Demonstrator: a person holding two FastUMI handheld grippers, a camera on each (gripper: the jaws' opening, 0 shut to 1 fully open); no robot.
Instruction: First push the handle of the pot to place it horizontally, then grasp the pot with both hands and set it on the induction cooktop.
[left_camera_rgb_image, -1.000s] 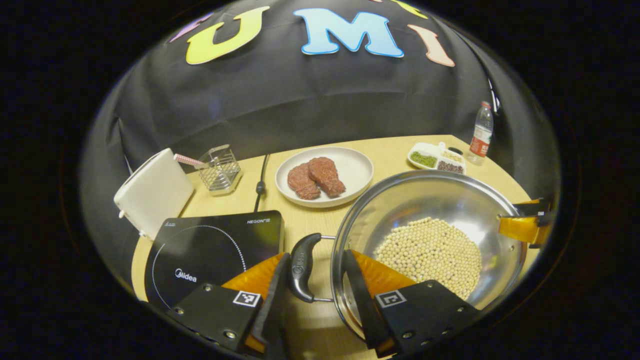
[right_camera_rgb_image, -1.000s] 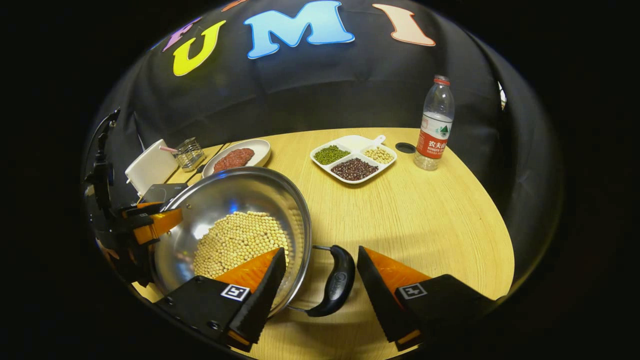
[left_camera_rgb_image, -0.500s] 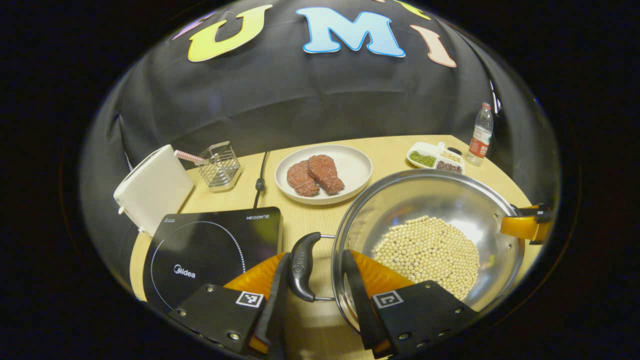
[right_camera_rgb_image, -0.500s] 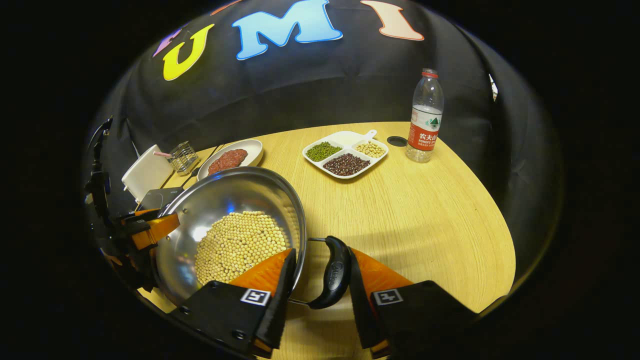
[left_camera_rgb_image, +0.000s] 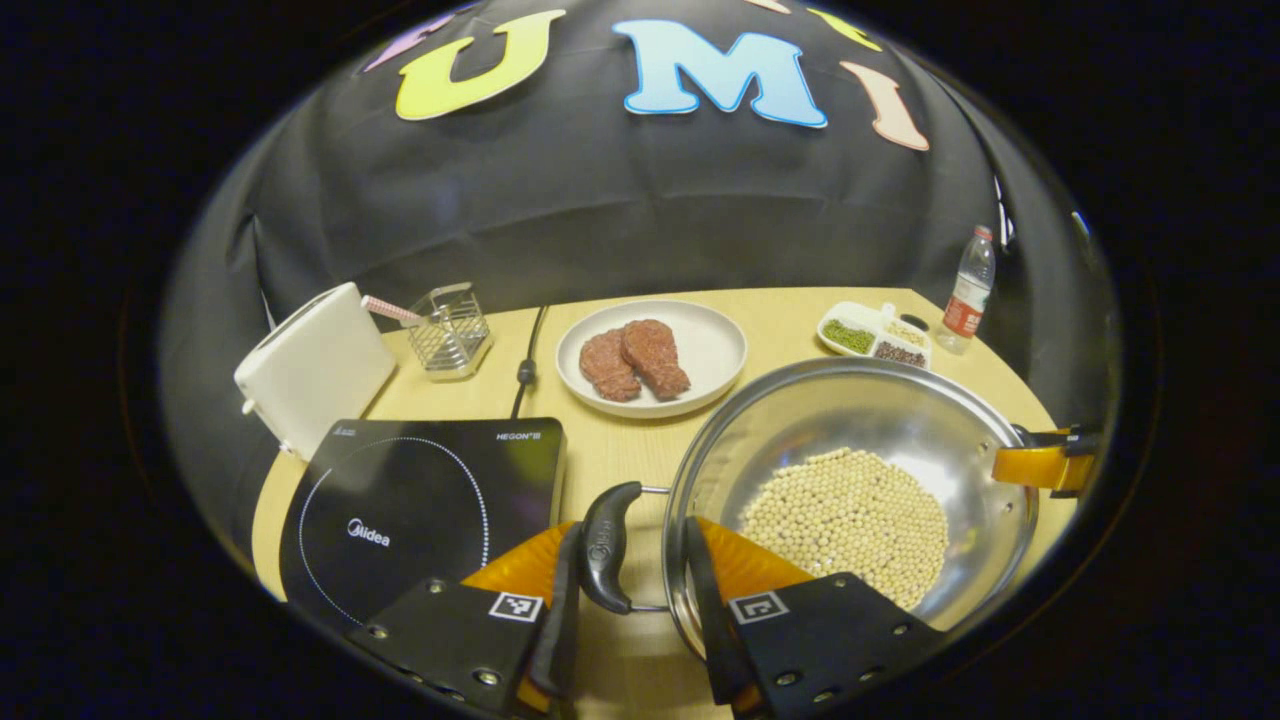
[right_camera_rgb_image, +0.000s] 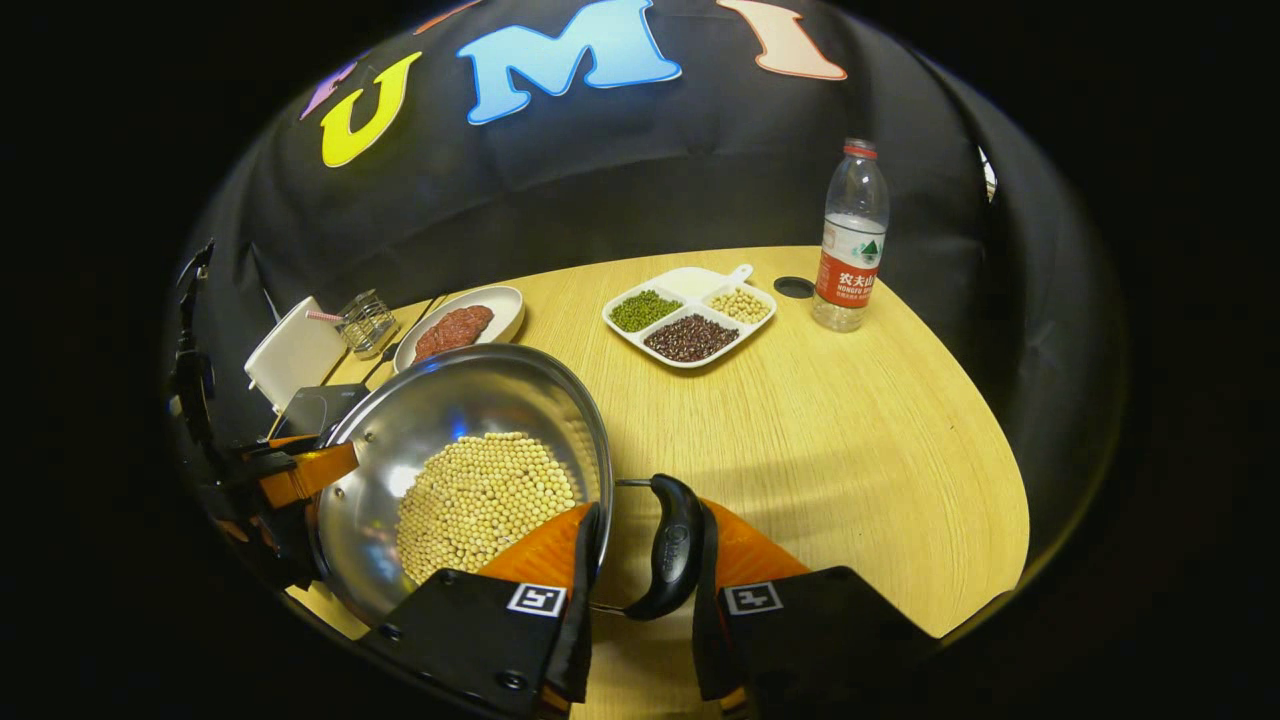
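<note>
I hold the pot (left_camera_rgb_image: 850, 480) by both side handles — left gripper (left_camera_rgb_image: 622, 590) and right gripper (right_camera_rgb_image: 640, 560) each clenched on one; next, lift it level onto the induction cooktop (left_camera_rgb_image: 420, 500) just left of my left fingers.

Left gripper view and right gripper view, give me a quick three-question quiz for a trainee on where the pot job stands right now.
1. True or false: the pot already sits on the induction cooktop.
2. What is in the pot? A. green beans B. pale round beans C. meat patties
3. Fill in: the jaws of the left gripper and of the right gripper each straddle a black pot ____.

Key: 1. False, the pot is beside the cooktop, not on it. 2. B. 3. handle.
</note>
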